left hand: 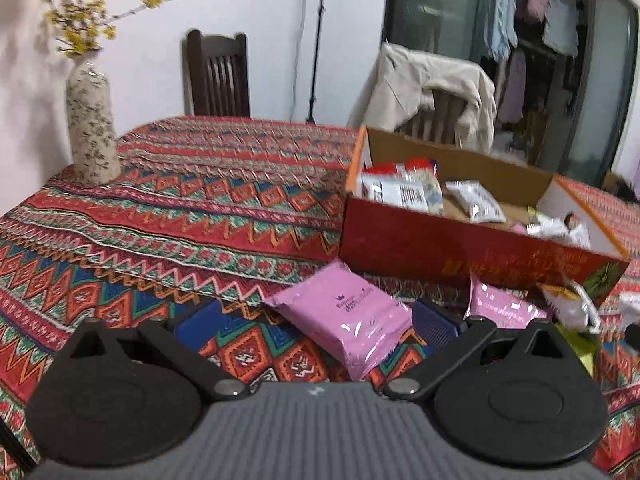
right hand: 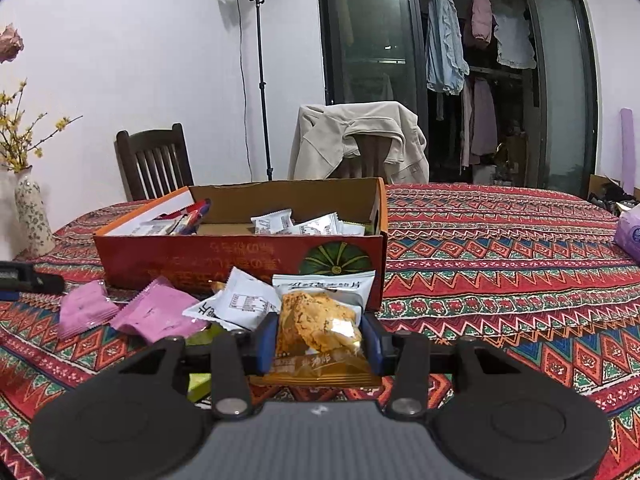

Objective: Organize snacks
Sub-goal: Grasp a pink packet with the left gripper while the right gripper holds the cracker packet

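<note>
The surface, under a patterned red cloth, spreads out ahead of both pairs of fingers. A red box stands on it just beyond the right gripper and ahead and to the right of the left gripper; white packets lie inside. A flowered vase stands far ahead to the left of the left fingers.

The right fingers are clamped on an orange snack pack, pressing its two sides, with the pack upright between them in front of the box. Just left of them lie a white packet and two pink packets, all on the cloth before the box.

The left fingers stand wide apart, gripping nothing. A pink packet lies on the cloth between them, nearer the right one; whether it touches that finger I cannot tell.
</note>
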